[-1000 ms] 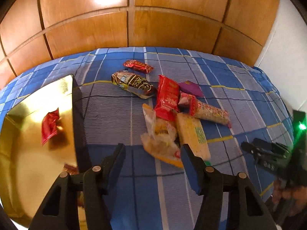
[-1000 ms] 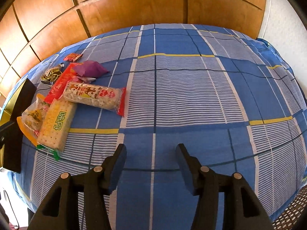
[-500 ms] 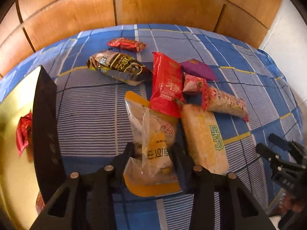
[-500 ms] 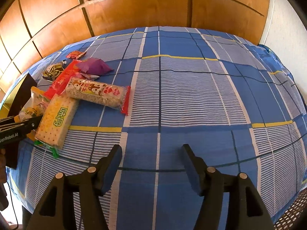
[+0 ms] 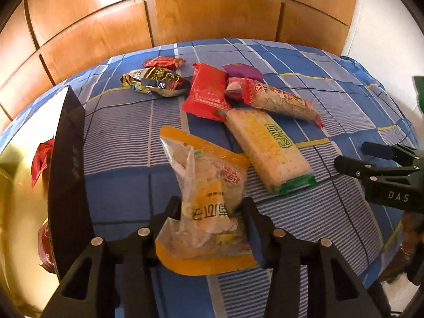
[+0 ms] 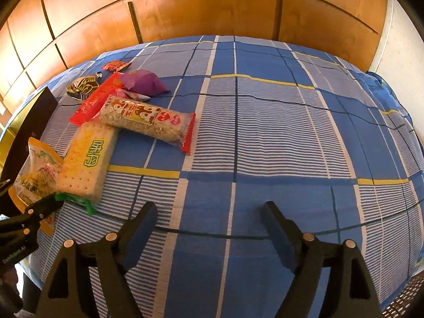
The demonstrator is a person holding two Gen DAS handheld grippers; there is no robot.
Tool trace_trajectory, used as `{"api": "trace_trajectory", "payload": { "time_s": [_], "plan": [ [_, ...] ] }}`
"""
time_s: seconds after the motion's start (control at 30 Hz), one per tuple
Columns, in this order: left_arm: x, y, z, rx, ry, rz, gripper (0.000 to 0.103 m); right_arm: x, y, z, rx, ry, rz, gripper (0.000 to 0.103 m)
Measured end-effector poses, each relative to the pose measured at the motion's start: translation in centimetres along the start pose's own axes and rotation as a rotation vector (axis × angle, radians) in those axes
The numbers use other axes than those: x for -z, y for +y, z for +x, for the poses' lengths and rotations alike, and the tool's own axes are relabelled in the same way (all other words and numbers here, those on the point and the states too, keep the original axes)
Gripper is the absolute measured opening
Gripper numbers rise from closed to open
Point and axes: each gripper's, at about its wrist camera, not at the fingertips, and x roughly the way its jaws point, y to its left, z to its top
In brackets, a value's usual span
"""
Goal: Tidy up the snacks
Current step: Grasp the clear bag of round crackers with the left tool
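A clear snack bag with orange edges [image 5: 209,182] lies on the blue checked bedsheet [image 6: 265,132]. My left gripper [image 5: 212,212] straddles its crumpled middle, both pads against the film, and the jaws are opening slightly. To its right lie a yellow cracker pack [image 5: 267,151], a long red-ended rice bar pack [image 5: 281,100], a flat red packet [image 5: 206,92], a purple packet [image 5: 242,71], a dark gold-brown bag [image 5: 156,82] and a small red packet [image 5: 164,62]. My right gripper [image 6: 209,212] hovers over bare sheet, its jaws opening with nothing between them.
A gold box [image 5: 23,212] with a black wall [image 5: 69,172] stands at the left and holds a red packet [image 5: 39,159]. Wooden panels [image 5: 212,21] rise behind the bed. The bed's right edge [image 6: 413,265] drops off near my right gripper.
My left gripper came down and forward over the clear bag, pinched it, then widened a little. My right gripper's jaws spread wider while it stayed in place.
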Motion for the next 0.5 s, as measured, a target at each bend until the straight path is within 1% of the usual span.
{"api": "trace_trajectory", "payload": {
  "time_s": [0.1, 0.13, 0.17, 0.2, 0.23, 0.27, 0.33, 0.37, 0.5],
  "plan": [
    [0.3, 0.3, -0.1, 0.014, -0.025, -0.014, 0.048, 0.0, -0.1, -0.2, 0.005, -0.001, 0.004, 0.077],
    [0.4, 0.4, -0.1, 0.020, -0.031, -0.021, 0.049, 0.0, -0.3, -0.3, 0.011, -0.001, 0.009, 0.071],
    [0.5, 0.5, -0.2, 0.022, -0.036, -0.027, 0.049, -0.1, -0.5, -0.4, 0.012, 0.000, 0.020, 0.061],
    [0.5, 0.5, -0.1, 0.020, -0.041, -0.025, 0.050, -0.2, -0.8, -0.6, 0.009, 0.001, 0.032, 0.055],
    [0.6, 0.4, -0.1, 0.016, -0.048, -0.019, 0.051, -0.4, -1.2, -0.8, 0.002, 0.005, 0.050, 0.043],
    [0.6, 0.4, -0.1, 0.015, -0.052, -0.019, 0.051, -0.6, -1.6, -1.0, -0.011, 0.011, 0.069, 0.036],
    [0.7, 0.4, -0.1, 0.017, -0.058, -0.025, 0.051, -1.2, -2.3, -1.2, -0.051, 0.023, 0.109, 0.035],
    [0.7, 0.4, -0.1, 0.016, -0.060, -0.024, 0.052, -1.6, -2.3, -1.5, -0.061, 0.015, 0.116, 0.035],
    [0.8, 0.4, -0.2, 0.020, -0.071, -0.025, 0.052, -3.6, -1.3, -2.9, -0.097, -0.045, 0.085, 0.035]
  ]
}}
